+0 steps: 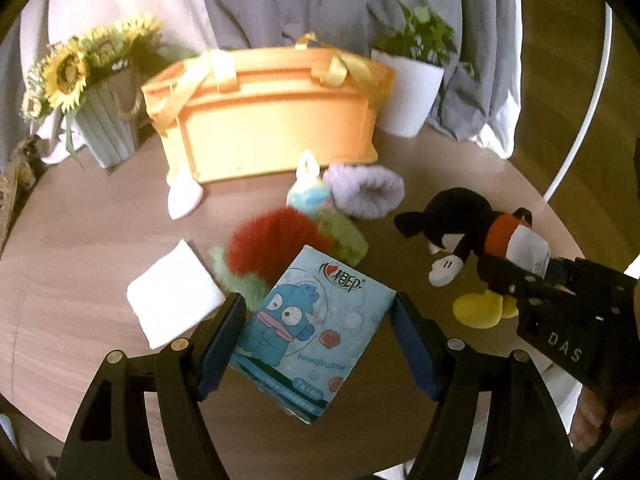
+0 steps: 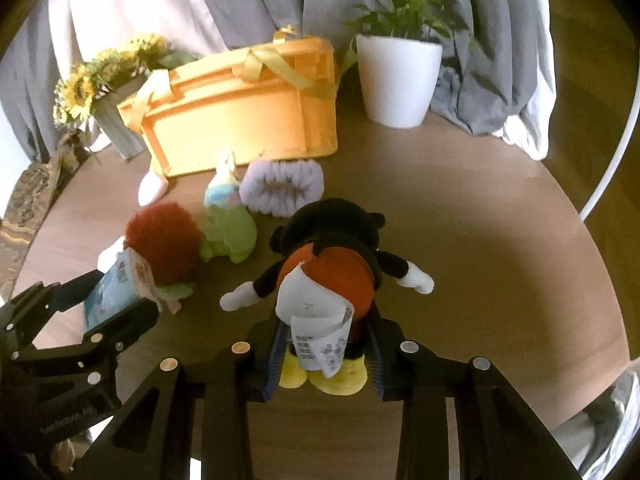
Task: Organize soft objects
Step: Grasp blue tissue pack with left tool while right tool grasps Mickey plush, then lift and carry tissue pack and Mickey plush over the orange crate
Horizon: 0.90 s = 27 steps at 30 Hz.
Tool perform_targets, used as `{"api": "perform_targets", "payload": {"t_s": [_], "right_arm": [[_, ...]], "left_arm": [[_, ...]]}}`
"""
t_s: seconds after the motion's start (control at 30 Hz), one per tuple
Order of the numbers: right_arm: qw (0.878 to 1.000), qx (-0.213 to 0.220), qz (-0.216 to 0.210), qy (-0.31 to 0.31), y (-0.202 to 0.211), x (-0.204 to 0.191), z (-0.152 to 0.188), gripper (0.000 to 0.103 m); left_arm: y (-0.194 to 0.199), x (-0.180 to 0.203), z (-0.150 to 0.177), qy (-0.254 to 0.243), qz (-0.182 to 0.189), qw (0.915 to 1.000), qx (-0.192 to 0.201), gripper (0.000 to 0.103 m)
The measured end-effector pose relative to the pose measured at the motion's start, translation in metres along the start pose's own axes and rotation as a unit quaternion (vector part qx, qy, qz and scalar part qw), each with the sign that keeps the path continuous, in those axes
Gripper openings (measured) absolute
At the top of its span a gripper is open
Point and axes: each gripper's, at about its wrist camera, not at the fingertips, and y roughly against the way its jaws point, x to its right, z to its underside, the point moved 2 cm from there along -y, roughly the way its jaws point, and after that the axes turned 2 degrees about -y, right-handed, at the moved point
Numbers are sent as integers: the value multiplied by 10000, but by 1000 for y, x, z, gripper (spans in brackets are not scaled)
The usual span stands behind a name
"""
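A blue tissue pack (image 1: 308, 332) is clamped between the blue pads of the left tongs (image 1: 320, 344), which are spread about as wide as the pack; the pack appears raised off the round wooden worktop (image 1: 100, 240). In the right wrist view the same pack (image 2: 116, 292) is seen at the left, held in those tongs (image 2: 120, 304).

A black mouse plush (image 2: 328, 264) is gripped at its legs by the right tongs (image 2: 324, 356), which are closed narrowly on it; its yellow feet (image 2: 324, 376) lie between the pads and a white label (image 2: 320, 320) hangs over them. Its head points away from the camera, towards the far side of the worktop. From the left wrist view the plush (image 1: 460, 220) is seen at the right, with the right tongs (image 1: 516, 276) closed on it.

On the worktop beyond the pack are seen a red fluffy ball (image 1: 276, 240) on a green plush (image 1: 340, 236), a folded white cloth (image 1: 172, 296), a lilac scrunchie (image 1: 364, 192) and a small pale-blue toy (image 1: 308, 192). Behind these stands an orange basket (image 1: 272, 128) with yellow ribbons, flanked by a sunflower pot (image 1: 100, 120) and a white plant pot (image 1: 412, 92). Grey curtains (image 1: 320, 0) hang behind.
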Motion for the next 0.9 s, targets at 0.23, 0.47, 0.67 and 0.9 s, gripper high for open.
{"api": "perform_targets", "payload": {"t_s": [0.23, 0.47, 0.67, 0.9], "right_arm": [[9992, 313, -190, 160, 17, 4, -18, 35], [9965, 673, -387, 315, 31, 3, -39, 35], [9935, 964, -477, 362, 41, -9, -57, 35], [9909, 1234, -455, 299, 48, -32, -80, 35]], "left_arm": [[17, 8, -20, 184, -179, 9990, 377, 73], [32, 7, -37, 418, -357, 9959, 715, 73], [41, -7, -54, 452, -437, 9933, 966, 73], [51, -32, -81, 321, -391, 9909, 1248, 73]]}}
